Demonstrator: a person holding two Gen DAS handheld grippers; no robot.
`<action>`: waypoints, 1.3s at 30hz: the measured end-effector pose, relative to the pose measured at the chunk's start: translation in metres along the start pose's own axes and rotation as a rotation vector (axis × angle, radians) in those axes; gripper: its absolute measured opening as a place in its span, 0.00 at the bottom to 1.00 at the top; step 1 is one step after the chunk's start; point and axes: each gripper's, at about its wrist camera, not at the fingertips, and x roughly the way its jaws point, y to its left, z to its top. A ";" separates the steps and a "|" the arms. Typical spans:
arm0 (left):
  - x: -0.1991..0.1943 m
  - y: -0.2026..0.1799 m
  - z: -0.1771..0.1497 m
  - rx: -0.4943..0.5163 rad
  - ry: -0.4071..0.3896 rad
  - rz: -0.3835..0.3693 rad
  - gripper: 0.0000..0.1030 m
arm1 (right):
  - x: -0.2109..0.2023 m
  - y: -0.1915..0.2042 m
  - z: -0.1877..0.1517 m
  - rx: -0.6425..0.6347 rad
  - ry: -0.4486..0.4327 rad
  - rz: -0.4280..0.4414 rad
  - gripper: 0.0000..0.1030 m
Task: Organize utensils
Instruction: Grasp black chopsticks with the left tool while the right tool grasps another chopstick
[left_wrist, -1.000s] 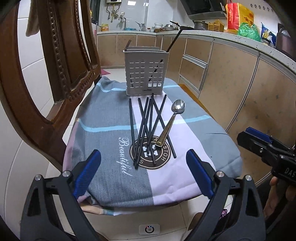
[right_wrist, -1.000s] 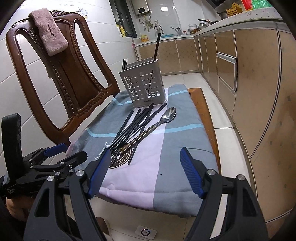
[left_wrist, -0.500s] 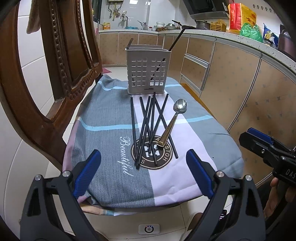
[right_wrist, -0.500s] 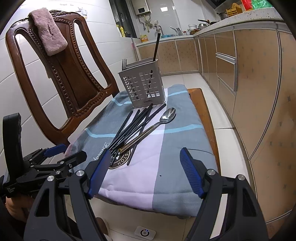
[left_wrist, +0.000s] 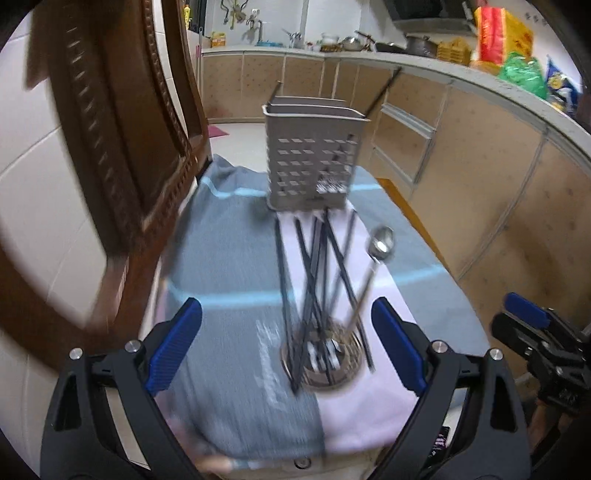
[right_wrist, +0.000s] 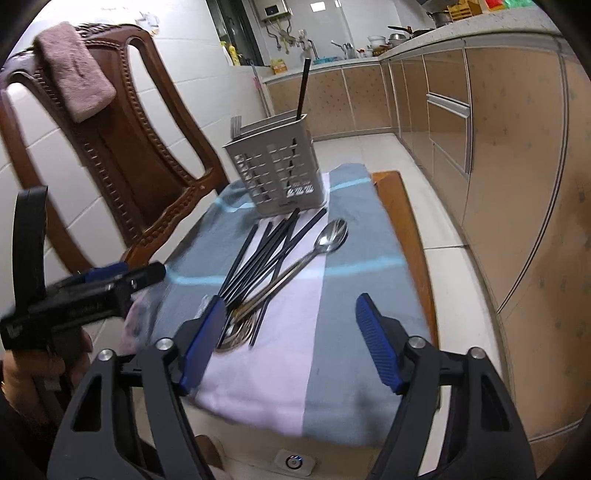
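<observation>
Left gripper: blue-padded jaws standing wide apart, gripping nothing, hovering over the near end of the utensils.
Right gripper: jaws have just been closing slightly, standing apart with nothing between them.
Black chopsticks: lying fanned on the grey-and-pink cloth.
Long-handled metal spoon: lying beside them.
Grey perforated utensil holder: standing upright behind them, a dark stick and a fork inside.

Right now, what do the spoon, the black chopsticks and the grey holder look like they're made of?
Spoon: polished metal, probably stainless steel; the bowl mirrors the light.
Black chopsticks: smooth dark sticks with a dull sheen, plastic or lacquered wood; cannot tell which.
Grey holder: matte, with square cut-outs; likely moulded plastic, possibly coated metal.
</observation>
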 end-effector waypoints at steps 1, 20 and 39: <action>0.009 0.001 0.010 0.003 0.010 0.013 0.89 | 0.007 0.000 0.013 0.000 0.005 -0.013 0.66; 0.198 0.020 0.076 -0.058 0.348 0.062 0.60 | 0.236 -0.019 0.120 0.121 0.357 -0.165 0.28; 0.197 0.013 0.085 -0.051 0.298 0.046 0.07 | 0.233 -0.028 0.122 0.227 0.290 -0.012 0.09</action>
